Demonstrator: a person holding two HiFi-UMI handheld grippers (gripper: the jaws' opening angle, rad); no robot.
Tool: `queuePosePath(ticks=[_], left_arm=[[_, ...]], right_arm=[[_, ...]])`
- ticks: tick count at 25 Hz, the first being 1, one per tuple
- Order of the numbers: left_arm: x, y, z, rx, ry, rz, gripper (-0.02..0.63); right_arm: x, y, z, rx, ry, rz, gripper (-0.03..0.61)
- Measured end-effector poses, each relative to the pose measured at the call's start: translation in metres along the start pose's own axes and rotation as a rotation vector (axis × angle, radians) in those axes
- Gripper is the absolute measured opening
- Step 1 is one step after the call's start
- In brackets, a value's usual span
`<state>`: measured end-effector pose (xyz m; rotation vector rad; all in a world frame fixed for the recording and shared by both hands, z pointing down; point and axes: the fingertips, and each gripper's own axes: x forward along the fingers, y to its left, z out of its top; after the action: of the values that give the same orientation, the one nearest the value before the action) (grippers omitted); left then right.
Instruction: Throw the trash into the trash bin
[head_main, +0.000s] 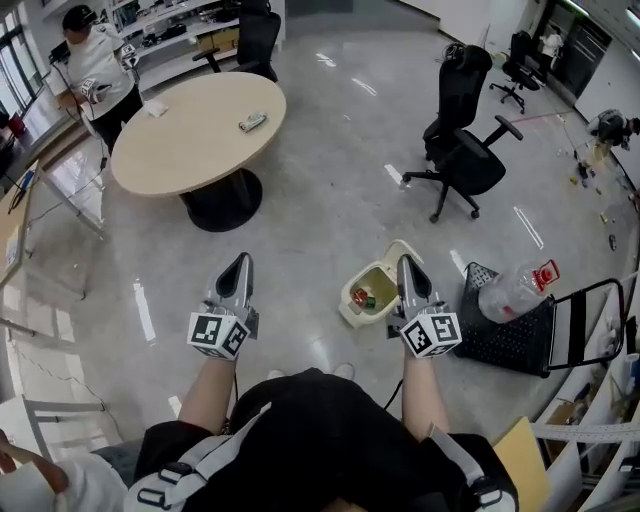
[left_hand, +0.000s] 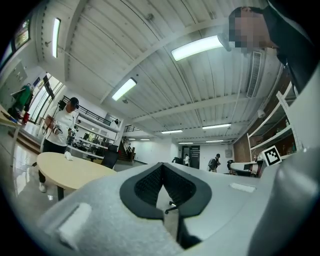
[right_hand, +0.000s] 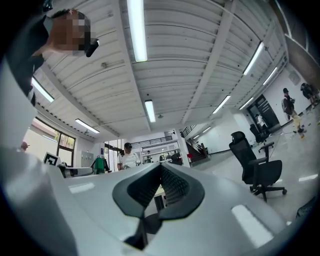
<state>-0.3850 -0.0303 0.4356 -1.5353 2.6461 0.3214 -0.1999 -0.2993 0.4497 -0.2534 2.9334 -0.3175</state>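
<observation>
The cream trash bin (head_main: 352, 298) stands on the floor just in front of me, with red and green scraps inside. My right gripper (head_main: 407, 264) is held over its right rim, shut and empty. At the same height to the left, my left gripper (head_main: 241, 262) is also shut with nothing in it. In the left gripper view the left gripper (left_hand: 162, 168) points level across the room toward the round table (left_hand: 65, 170). In the right gripper view the right gripper (right_hand: 161, 168) points the same way, its pads meeting at the tip. A small pale object (head_main: 252, 122) lies on the round table (head_main: 190, 135).
A black office chair (head_main: 462, 140) stands beyond the bin. To the right is a black crate (head_main: 510, 335) with a clear plastic bottle (head_main: 515, 290) on it. A person (head_main: 95, 65) stands behind the table at the far left. Metal frames (head_main: 60, 200) line the left side.
</observation>
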Motion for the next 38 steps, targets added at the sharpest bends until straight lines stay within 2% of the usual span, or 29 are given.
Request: queuePosePath(ticks=[7,11,17,21,24,27,31,38], left_arm=[[-0.050,0.054,0.017,0.017,-0.004,0.028,0.002],[-0.071,0.081,0.023,0.027,-0.018,0.075,0.002],[-0.086,0.105,0.019,0.001,-0.014,0.069,0.002],[-0.084,0.102,0.005,-0.029,0.003,0.041,0.002],[-0.088,0.104,0.005,-0.026,0.012,0.037,0.002],[-0.088,0.104,0.008,-0.012,-0.002,0.069,0.002],[-0.085,0.088,0.003,-0.007,-0.001,0.101,0.002],[-0.074,0.069,-0.005,-0.023,0.017,0.113,0.002]], right_arm=[[0.003,0.054,-0.029,-0.060,0.082,0.028,0.006],[-0.002,0.068,-0.041,-0.061,0.101,0.009,0.006],[-0.005,0.083,-0.061,-0.054,0.137,-0.033,0.006],[-0.005,0.094,-0.062,-0.111,0.165,-0.022,0.006],[0.006,0.105,-0.059,-0.101,0.143,0.003,0.006],[0.021,0.109,-0.056,-0.083,0.127,0.047,0.006],[0.026,0.098,-0.056,-0.077,0.147,0.090,0.006],[0.016,0.068,-0.053,-0.043,0.152,0.070,0.005]])
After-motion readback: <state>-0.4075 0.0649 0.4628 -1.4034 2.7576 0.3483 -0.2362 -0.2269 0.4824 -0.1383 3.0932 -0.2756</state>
